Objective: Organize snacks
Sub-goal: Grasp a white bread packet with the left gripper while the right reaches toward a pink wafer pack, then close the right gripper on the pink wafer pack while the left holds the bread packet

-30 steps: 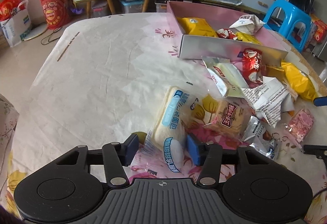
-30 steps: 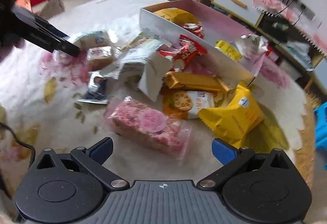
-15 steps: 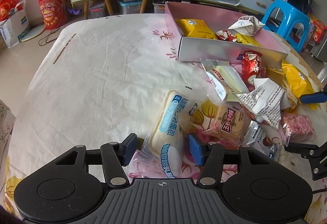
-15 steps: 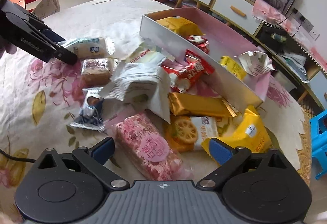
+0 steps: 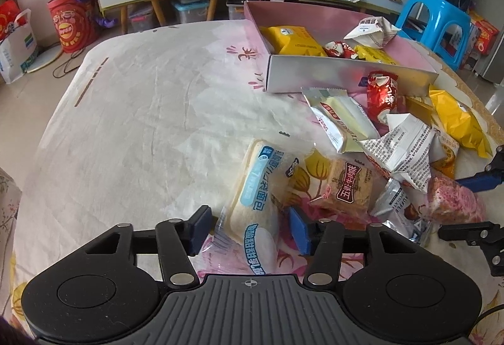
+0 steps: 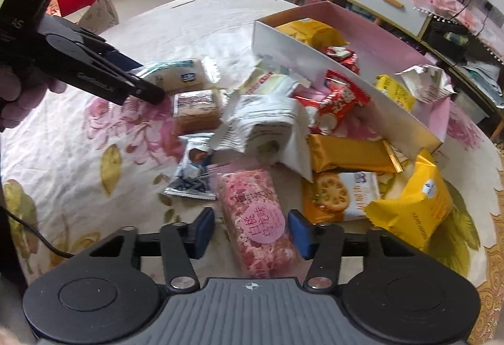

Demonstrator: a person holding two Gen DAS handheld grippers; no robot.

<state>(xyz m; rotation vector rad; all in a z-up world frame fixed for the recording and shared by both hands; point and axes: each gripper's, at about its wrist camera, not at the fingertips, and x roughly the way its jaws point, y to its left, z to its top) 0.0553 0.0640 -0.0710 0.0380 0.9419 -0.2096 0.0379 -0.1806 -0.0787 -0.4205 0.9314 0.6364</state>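
Left claw (image 5: 249, 230) straddles the white bread pack (image 5: 256, 203), its jaws closing; a gap shows between each blue pad and the wrapper, so nothing is pinched yet. That pack lies on the flowered worktop (image 5: 141, 124), well short of the pink box (image 5: 349, 74) and on its left side. Judging from this, the grip will go best if the pads meet the soft loaf across its middle, not the loose film at the end, and squeeze gently so the bread is not crushed. In the right wrist view the left claw (image 6: 151, 93) slants down from the upper left, a hand (image 6: 19, 99) behind it, with its tips at the same bread pack (image 6: 179, 78).

Right claw (image 6: 250, 230) is closing too, around the pink snack bar (image 6: 258, 219), which lies nearer than the pink box (image 6: 346, 61), at the near edge of the loose pile. Its right pad looks close to the wrapper and the left one stands off, so I would not call it a hold yet. The bar lies slightly askew between the jaws; squaring the claw to its long sides before closing should keep it from twisting out. Both claws point steeply down at the worktop. A lift clear of neighbouring packets, then a carry over the box wall, seems the sensible next move for each
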